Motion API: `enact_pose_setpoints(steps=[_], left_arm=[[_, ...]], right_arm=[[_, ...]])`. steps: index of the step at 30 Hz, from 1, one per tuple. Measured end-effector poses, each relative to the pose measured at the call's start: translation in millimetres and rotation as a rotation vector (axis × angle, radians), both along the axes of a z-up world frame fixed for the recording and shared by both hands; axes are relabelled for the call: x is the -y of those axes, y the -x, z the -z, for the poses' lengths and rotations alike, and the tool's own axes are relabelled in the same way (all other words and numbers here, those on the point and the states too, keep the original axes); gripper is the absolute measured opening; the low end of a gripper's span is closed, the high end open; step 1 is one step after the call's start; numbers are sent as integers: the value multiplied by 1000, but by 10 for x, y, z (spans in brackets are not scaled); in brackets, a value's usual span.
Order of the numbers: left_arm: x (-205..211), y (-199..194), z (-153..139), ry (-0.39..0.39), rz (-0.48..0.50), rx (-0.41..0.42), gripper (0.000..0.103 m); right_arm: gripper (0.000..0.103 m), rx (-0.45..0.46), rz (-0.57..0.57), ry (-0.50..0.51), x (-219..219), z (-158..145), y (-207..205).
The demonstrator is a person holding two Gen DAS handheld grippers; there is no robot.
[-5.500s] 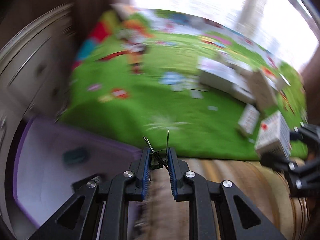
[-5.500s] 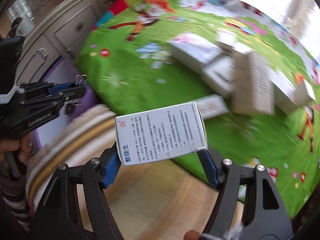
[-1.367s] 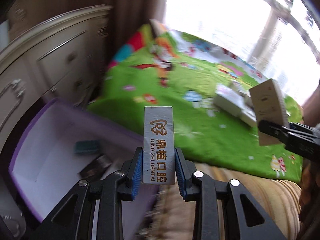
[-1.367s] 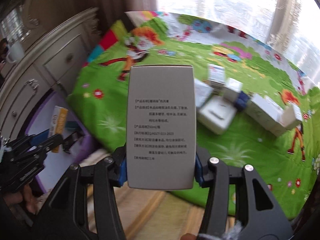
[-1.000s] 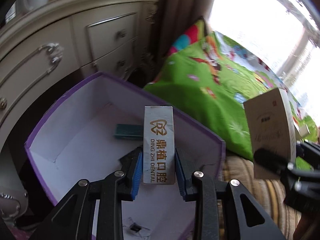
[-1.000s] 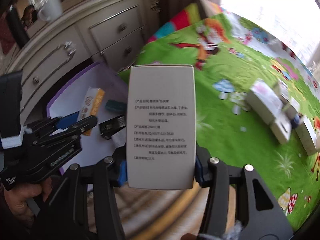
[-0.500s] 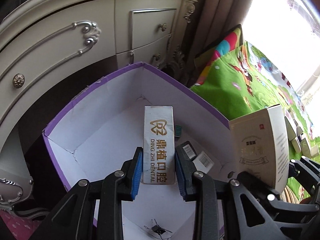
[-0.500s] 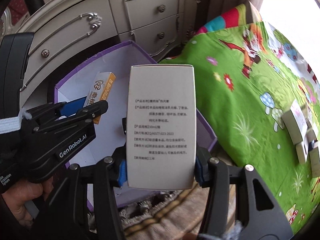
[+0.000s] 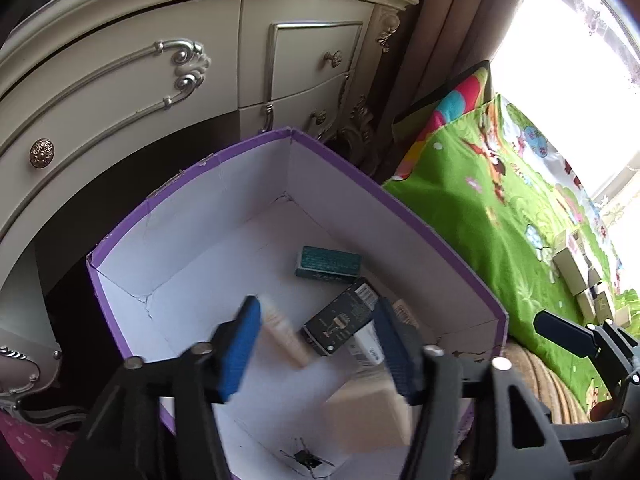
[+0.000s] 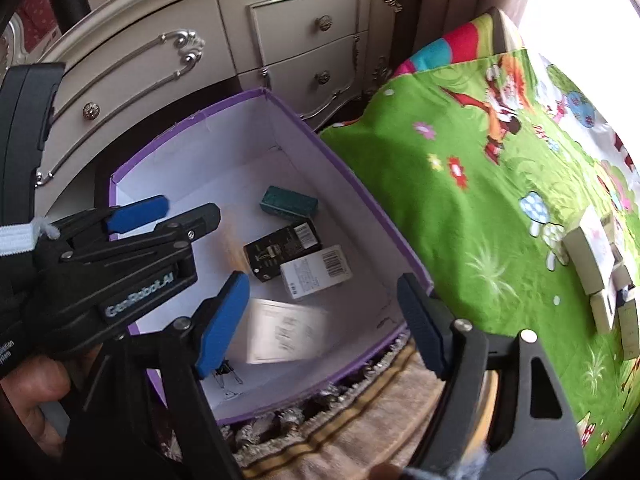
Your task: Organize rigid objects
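Both grippers hang over a purple storage box (image 9: 400, 200) (image 10: 348, 176) with a white inside. My left gripper (image 9: 316, 344) (image 10: 188, 210) is opening; the slim dental box (image 9: 284, 340) (image 10: 232, 252) is a blur dropping free between its blue pads. My right gripper (image 10: 322, 324) is opening too, and the larger pale box (image 10: 284, 330) (image 9: 368, 416) falls blurred below it, touching neither pad. On the box floor lie a teal box (image 9: 328, 264) (image 10: 290, 202), a black box (image 9: 340, 322) (image 10: 282, 252), a white barcoded box (image 10: 316, 272) and a binder clip (image 9: 304, 458) (image 10: 226, 374).
A cream dresser (image 9: 160, 80) (image 10: 280, 32) stands right behind the purple box. To the right spreads a green play mat (image 9: 500, 200) (image 10: 480, 200) with several pale boxes (image 10: 592, 264) on it. A striped fringed rug (image 10: 360, 420) lies by the box's near wall.
Both grippers have spread their jaws. The dental box and the pale box, gripped upright half a second ago, have left the pads and are falling into the purple box.
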State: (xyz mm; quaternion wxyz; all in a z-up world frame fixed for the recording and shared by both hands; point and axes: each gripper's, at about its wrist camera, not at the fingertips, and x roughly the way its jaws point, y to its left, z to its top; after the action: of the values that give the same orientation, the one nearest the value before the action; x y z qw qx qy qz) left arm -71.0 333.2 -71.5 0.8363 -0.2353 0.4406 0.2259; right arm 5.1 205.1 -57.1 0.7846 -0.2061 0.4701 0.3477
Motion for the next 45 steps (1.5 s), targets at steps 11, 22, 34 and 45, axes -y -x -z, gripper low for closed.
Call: enact_pose_setpoints(steps=[11, 22, 34, 45], left_arm=[[491, -130, -367, -73, 54, 111, 82], [1181, -337, -481, -110, 281, 120, 82], [1419, -377, -507, -32, 360, 145, 81], [1511, -428, -492, 27, 356, 150, 81]], right_arm=[[92, 48, 135, -61, 699, -248, -137], [99, 216, 281, -80, 1509, -536, -139], [99, 205, 384, -51, 2149, -557, -246], [99, 174, 475, -60, 2620, -522, -316]])
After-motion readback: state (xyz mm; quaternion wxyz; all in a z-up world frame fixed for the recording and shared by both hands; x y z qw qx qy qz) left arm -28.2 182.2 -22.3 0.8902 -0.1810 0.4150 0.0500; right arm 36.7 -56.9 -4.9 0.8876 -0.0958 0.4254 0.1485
